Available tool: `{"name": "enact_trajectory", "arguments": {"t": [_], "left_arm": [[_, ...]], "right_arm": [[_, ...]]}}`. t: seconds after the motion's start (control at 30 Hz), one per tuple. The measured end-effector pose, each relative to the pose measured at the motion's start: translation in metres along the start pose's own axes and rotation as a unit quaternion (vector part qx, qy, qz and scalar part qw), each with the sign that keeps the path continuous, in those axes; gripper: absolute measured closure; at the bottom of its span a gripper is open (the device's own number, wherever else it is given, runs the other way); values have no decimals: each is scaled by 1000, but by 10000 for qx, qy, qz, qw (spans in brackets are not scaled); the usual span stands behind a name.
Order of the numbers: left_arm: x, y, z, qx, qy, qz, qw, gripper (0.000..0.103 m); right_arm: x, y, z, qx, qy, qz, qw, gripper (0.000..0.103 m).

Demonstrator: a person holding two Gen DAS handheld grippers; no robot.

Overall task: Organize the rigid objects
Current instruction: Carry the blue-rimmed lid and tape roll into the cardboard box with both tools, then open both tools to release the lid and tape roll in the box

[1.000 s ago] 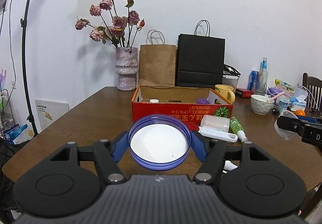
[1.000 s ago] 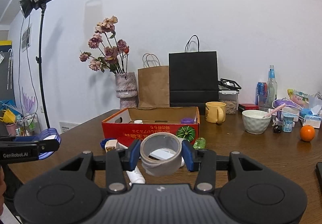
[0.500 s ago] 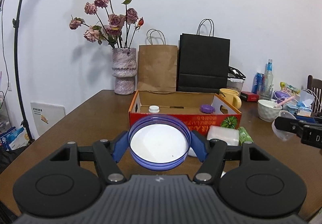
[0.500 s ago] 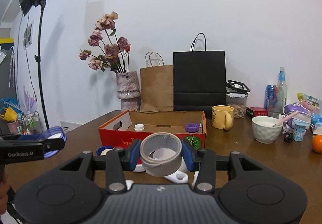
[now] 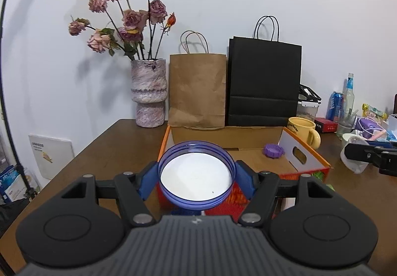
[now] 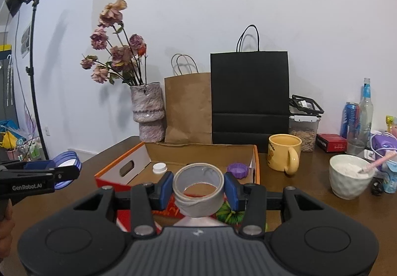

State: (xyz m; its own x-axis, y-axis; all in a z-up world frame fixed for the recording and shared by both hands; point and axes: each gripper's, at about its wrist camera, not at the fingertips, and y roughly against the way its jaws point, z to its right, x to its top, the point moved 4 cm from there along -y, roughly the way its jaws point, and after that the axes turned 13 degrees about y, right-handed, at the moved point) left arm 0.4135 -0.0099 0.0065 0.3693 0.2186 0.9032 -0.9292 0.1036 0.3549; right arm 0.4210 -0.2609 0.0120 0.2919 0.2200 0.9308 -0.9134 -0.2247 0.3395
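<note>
- We see one blue lid [image 5: 196, 176], white inside, pinched between the two blue pads of the left hand-held gripper [image 5: 196, 178]; it is held in the air over the near wall of the cardboard box [image 5: 307, 156].
- We see one roll of grey tape [image 6: 198, 189] clamped between the pads of the right hand-held gripper [image 6: 198, 188], raised in front of the same box, near its front wall.
- Inside the one open box we count two small caps: one purple cap [image 6: 237, 170] towards its right end and one white cap [image 6: 159, 167] towards its left end, well apart from each other.
- The box sits on the brown worktop [image 5: 119, 144], its front printed red with a green pumpkin picture.
- Behind the box we count two paper bags standing side by side: one brown bag [image 5: 197, 89] and one black bag [image 5: 264, 82].
- Left of the bags stands one pinkish vase [image 5: 148, 92] with dried roses.
- Right of the box we count one yellow mug [image 6: 284, 155] and one white bowl [image 6: 351, 174] with a pink utensil in it; further back stand one clear bottle [image 6: 366, 112] and one blue can [image 6: 349, 116].
</note>
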Motion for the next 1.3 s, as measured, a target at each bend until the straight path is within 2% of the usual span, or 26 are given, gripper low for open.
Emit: {"name": "enact_trajectory", "arguments": {"t": [0.3,0.63,0.8,0.9,1.07,1.3], "left_arm": [[32,-70,1,4,3,-182,9998,36],[61,-170,0,-71,454,-984,9941,36],[72,-216,5,-38,630,-1384,9884,36],[75,-241,11,37,529,-1612,9855,36],[67,-287,23,184,245,-2347,9716,36],[41,-333,32,339,261,-3148,9482,36]], "right_arm": [[20,-69,16,197,-47,-209,9996,60],[45,-153,40,475,-214,-579,9970,60],[49,-201,58,629,-529,-917,9924,60],[48,-230,67,662,-648,-1205,9884,60],[43,-281,78,842,-881,-1964,9729,60],[24,-331,70,949,-734,-2910,9492,60]]}}
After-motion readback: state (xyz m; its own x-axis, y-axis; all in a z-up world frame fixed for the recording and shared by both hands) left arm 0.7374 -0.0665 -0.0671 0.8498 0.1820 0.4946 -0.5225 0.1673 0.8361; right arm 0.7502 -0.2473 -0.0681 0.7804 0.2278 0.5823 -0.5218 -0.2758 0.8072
